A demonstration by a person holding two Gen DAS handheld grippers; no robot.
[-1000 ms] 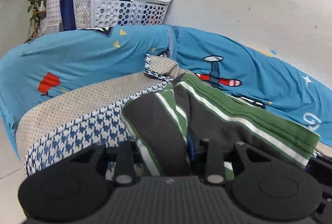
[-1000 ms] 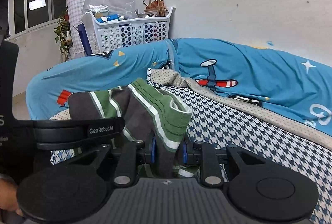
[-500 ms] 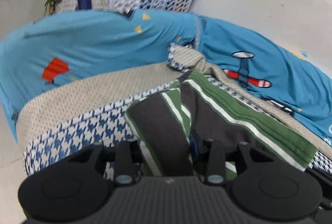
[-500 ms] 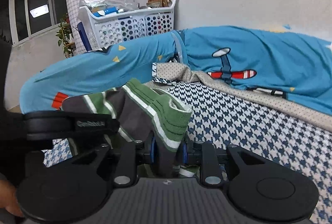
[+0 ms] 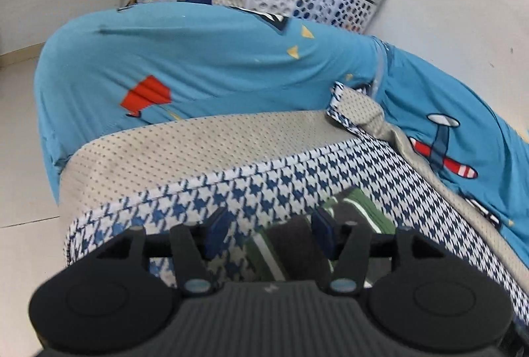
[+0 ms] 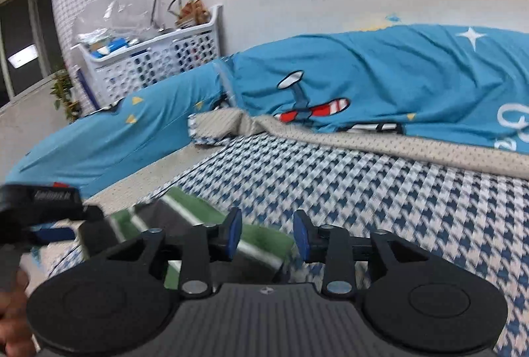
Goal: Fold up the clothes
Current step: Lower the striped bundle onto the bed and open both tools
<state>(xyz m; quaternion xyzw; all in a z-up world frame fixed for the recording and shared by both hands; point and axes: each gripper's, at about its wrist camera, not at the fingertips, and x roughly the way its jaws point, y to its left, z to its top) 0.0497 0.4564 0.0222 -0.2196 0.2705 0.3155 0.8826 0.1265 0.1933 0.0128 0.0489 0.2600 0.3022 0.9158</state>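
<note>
On the houndstooth cover (image 5: 297, 178), one striped garment (image 5: 294, 244) lies between two released grippers, left gripper (image 5: 269, 234) opening.

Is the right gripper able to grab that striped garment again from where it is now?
Probably yes. The striped garment lies flat on the bed right under the right gripper, its jaws apart, nothing between.

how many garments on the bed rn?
1 in view: the striped green-and-grey garment, lying on the houndstooth cover just ahead of both grippers, with neither gripper's pads pressing on it. Others may be hidden below the cameras' view.
</note>
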